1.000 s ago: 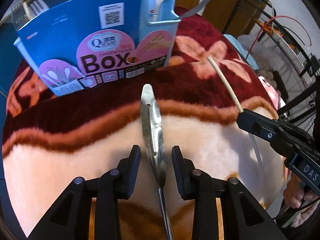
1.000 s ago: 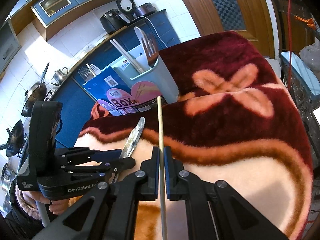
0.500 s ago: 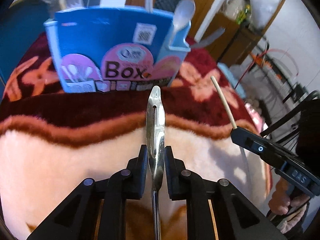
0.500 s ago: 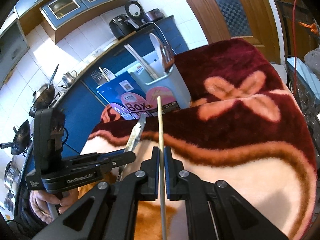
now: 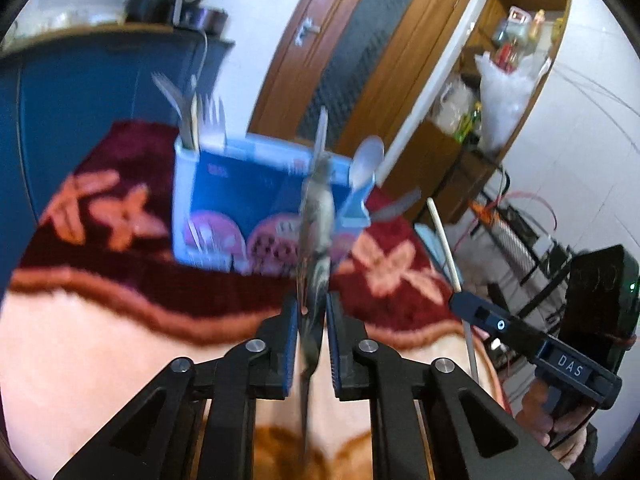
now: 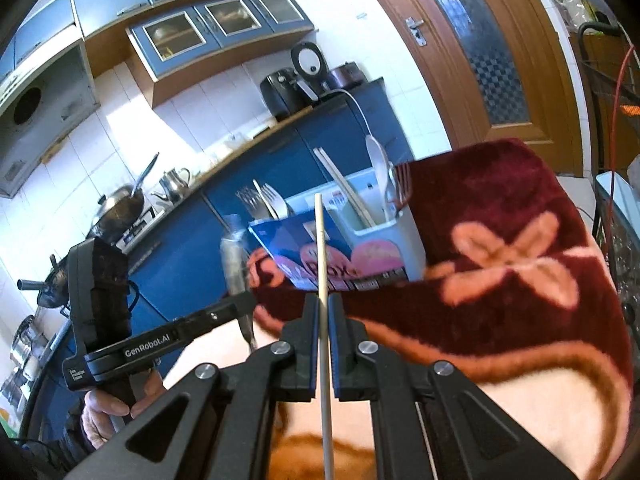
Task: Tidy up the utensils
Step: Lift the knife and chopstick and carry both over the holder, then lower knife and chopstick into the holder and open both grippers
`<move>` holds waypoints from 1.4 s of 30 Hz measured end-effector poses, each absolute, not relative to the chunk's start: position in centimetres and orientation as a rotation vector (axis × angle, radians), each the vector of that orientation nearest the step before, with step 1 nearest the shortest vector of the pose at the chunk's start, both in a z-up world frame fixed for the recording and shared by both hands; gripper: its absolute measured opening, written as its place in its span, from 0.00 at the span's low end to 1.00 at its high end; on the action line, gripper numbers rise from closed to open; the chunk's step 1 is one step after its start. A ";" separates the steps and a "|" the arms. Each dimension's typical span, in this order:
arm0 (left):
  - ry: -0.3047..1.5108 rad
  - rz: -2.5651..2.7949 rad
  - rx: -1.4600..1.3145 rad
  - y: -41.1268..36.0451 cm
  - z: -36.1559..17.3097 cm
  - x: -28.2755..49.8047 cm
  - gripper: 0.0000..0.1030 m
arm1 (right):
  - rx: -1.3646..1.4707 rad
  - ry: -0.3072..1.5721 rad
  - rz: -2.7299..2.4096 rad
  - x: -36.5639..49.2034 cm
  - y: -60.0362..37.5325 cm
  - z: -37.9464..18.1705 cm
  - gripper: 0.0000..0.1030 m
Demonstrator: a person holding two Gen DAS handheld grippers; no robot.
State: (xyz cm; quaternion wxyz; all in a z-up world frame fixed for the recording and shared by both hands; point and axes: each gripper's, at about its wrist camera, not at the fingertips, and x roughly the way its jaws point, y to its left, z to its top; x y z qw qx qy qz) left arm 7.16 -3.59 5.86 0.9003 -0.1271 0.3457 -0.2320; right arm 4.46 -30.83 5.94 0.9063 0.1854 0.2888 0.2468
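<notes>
From the left wrist camera, the left gripper (image 5: pixel 312 312) has its two fingers pressed in on a metal utensil (image 5: pixel 318 216), a blurred silver piece whose kind I cannot make out, which stands up and away from the fingers, lifted clear of the blanket (image 5: pixel 120 340). Straight beyond it sits the blue utensil box (image 5: pixel 232 204) on the dark red, flower-patterned part of the blanket. White forks (image 5: pixel 212 116) stick up from the box's left end, and a white spoon (image 5: pixel 366 160) rises from the light compartment at its right end. Off to the right, the right gripper (image 5: pixel 460 300) comes in from the side, nipping a pale chopstick (image 5: pixel 442 236) that slants upward toward the box.

From the right wrist camera, the right gripper (image 6: pixel 324 312) is closed tight on the chopstick (image 6: pixel 320 248), which runs up the middle of the view, its tip in front of the box (image 6: pixel 288 240). The box stands on the blanket (image 6: pixel 500 320) with a pair of chopsticks (image 6: pixel 344 188) leaning in its light end compartment, beside a white spoon (image 6: pixel 378 164) and a fork (image 6: pixel 402 184); more forks (image 6: pixel 260 200) show at its far end. To the left, the left gripper (image 6: pixel 244 300) holds the blurred metal utensil (image 6: pixel 236 256) upright, near the box's corner, with a hand (image 6: pixel 108 404) wrapped round its handle.
</notes>
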 end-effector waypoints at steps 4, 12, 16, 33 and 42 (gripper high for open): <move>0.648 -0.459 -0.278 -2.6 7.6 7.8 0.05 | 0.371 0.568 0.505 5.0 -30.6 6.8 0.06; 0.591 -0.440 -0.289 -1.7 9.9 9.5 0.05 | 0.354 0.516 0.492 5.9 -30.5 8.0 0.06; 0.534 -0.415 -0.281 -1.1 12.2 10.1 0.05 | 0.353 0.498 0.492 6.7 -30.5 8.4 0.06; 0.348 -0.223 -0.182 0.5 17.9 15.9 0.05 | 0.327 0.464 0.482 8.9 -29.6 8.3 0.06; 0.451 -0.252 -0.161 -0.6 12.6 17.0 0.05 | 0.273 0.405 0.451 11.4 -28.4 9.1 0.06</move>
